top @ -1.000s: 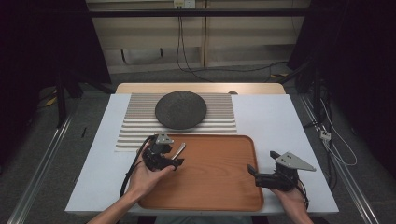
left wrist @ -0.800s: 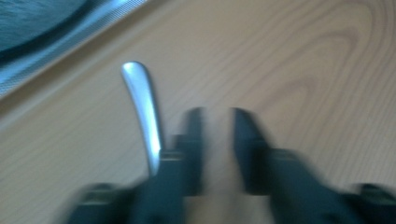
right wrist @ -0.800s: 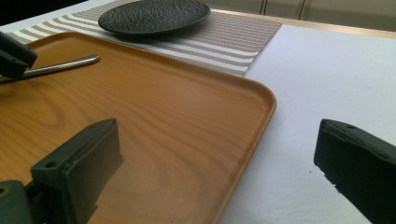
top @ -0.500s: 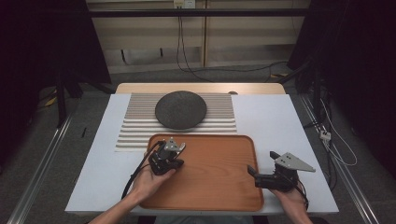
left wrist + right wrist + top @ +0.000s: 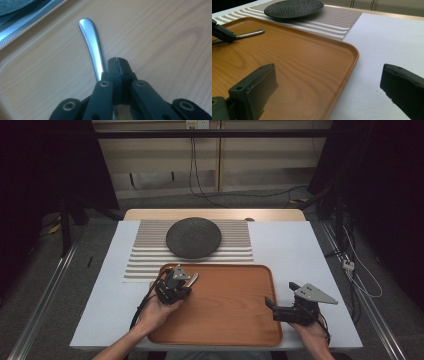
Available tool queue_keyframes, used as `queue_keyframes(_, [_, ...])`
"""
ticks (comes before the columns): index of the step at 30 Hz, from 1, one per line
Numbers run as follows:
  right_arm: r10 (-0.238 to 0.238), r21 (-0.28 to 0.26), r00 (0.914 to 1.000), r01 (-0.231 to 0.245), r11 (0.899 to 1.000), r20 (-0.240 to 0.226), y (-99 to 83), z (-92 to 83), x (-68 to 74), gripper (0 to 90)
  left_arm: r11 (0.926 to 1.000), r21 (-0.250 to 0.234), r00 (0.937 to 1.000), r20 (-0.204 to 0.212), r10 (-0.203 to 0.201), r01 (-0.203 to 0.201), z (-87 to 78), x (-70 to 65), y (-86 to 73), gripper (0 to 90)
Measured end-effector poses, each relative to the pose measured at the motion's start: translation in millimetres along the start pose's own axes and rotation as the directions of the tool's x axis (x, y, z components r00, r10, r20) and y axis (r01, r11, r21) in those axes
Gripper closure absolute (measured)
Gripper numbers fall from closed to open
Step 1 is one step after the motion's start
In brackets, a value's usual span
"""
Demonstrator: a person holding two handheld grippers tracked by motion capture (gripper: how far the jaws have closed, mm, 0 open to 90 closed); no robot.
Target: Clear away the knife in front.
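Left gripper view: slim shiny metal handle [image 5: 91,42] on wooden tray [image 5: 162,37]; left tongs [image 5: 117,61] clenched beside it; right tongs [image 5: 329,82] released.

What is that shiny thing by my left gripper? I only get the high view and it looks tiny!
Observer: It's the smooth metal handle of a utensil, lying on the wooden tray. Its other end is hidden under the gripper.
Operator: Are my left fingers holding it?
Observer: The left gripper has its fingers pressed together with nothing between the tips. The handle runs alongside them.
Operator: And my right fingers?
Observer: The right gripper is wide open, with one finger over the tray's edge and the other over the white tabletop.
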State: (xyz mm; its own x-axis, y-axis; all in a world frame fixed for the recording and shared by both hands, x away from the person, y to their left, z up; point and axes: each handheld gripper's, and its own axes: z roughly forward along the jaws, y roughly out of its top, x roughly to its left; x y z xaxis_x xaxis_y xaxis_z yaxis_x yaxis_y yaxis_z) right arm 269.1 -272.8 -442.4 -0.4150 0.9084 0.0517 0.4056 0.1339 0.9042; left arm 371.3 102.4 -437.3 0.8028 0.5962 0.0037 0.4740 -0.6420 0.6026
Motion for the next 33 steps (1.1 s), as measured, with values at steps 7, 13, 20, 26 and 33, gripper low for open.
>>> queue_keyframes(7, [-0.001, 0.000, 1.0000, 0.001, 1.000, 0.002, -0.1, -0.2, -0.2, 0.9, 0.9999, 0.014, 0.9999, -0.013, -0.008, 0.008, -1.4, 1.9, -0.3, 90.0])
queue_keyframes(13, [0.005, 0.001, 0.9999, -0.005, 1.000, 0.014, -1.3, -2.4, -1.6, 0.9, 0.9996, 0.023, 0.9997, -0.018, -0.013, 0.014, -4.0, 5.8, -2.4, 90.0])
queue_keyframes(20, [0.016, 0.003, 0.9995, -0.016, 1.000, 0.026, -2.2, -3.5, -3.4, 0.9, 0.9982, 0.051, 0.9995, -0.010, -0.030, 0.030, -8.7, 13.4, -4.8, 90.0])
queue_keyframes(26, [0.014, 0.002, 0.9994, -0.015, 1.000, 0.032, -2.5, -4.0, -3.9, 0.9, 0.9953, 0.089, 0.9992, 0.004, -0.040, 0.039, -10.8, 22.5, -3.2, 90.0])
queue_keyframes(33, [0.012, 0.004, 0.9994, -0.012, 1.000, 0.032, -2.2, -3.1, -3.5, 0.9, 0.9951, 0.092, 0.9994, -0.002, -0.035, 0.035, -11.6, 23.7, -3.8, 90.0])
